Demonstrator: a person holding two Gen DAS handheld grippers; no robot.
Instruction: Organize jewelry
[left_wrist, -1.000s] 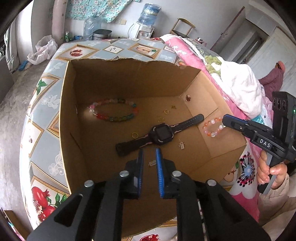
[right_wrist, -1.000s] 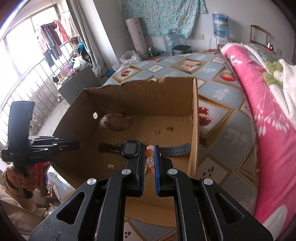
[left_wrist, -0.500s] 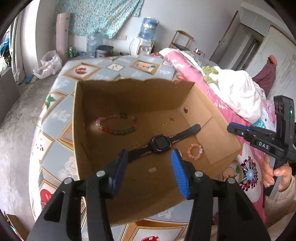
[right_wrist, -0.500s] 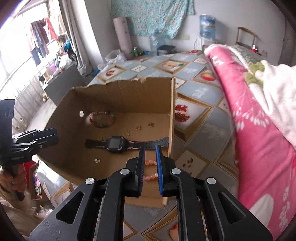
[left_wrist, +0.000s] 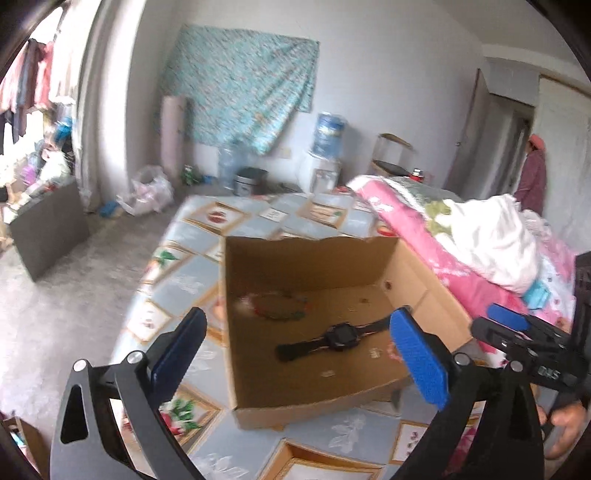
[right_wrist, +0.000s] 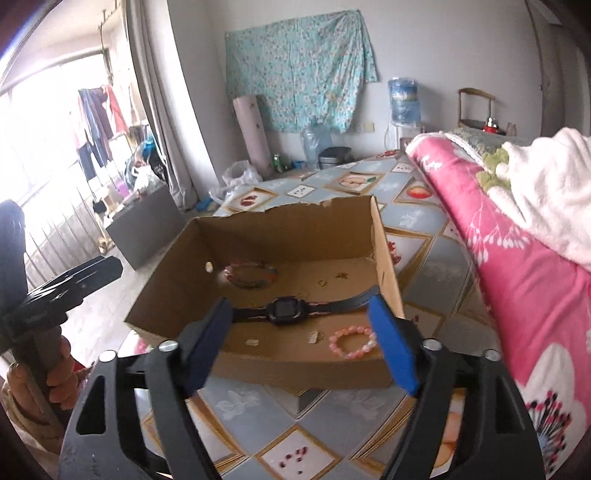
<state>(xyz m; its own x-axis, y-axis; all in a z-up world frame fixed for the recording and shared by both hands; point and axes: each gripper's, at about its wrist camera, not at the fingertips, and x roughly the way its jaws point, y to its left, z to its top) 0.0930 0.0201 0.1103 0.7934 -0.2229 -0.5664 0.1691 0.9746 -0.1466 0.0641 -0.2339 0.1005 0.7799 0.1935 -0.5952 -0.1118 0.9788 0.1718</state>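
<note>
Jewelry lies scattered on the floor of an open cardboard box (right_wrist: 384, 258), which sits on a bed with a patterned sheet (right_wrist: 424, 273). Reading the right wrist view from left to right: the left gripper (right_wrist: 74, 280) enters at the left edge, held in a hand (right_wrist: 55, 373), and from this side its fingers cannot be judged. Inside the box, a multicoloured bead bracelet (right_wrist: 251, 275) rests near the far left corner. A small pale clasp (right_wrist: 252, 342) lies near the front wall. A black watch (right_wrist: 286, 308) stretches flat across the middle, strap ends pointing left and right. Behind it sit a small ring (right_wrist: 322, 283) and a tiny dark charm (right_wrist: 341, 275). A small silver piece (right_wrist: 314, 336) lies in front of the watch, and just right of it a pink bead bracelet (right_wrist: 352, 341) sits near the front right corner. The right gripper (right_wrist: 301, 347) hovers over the near edge, jaws opening, spread wide with nothing between them. A pink floral quilt (right_wrist: 517, 280) fills the right side.

In the left wrist view, blurred, the left gripper (left_wrist: 295, 358) also has its jaws opening wide and empty in front of the box.
</note>
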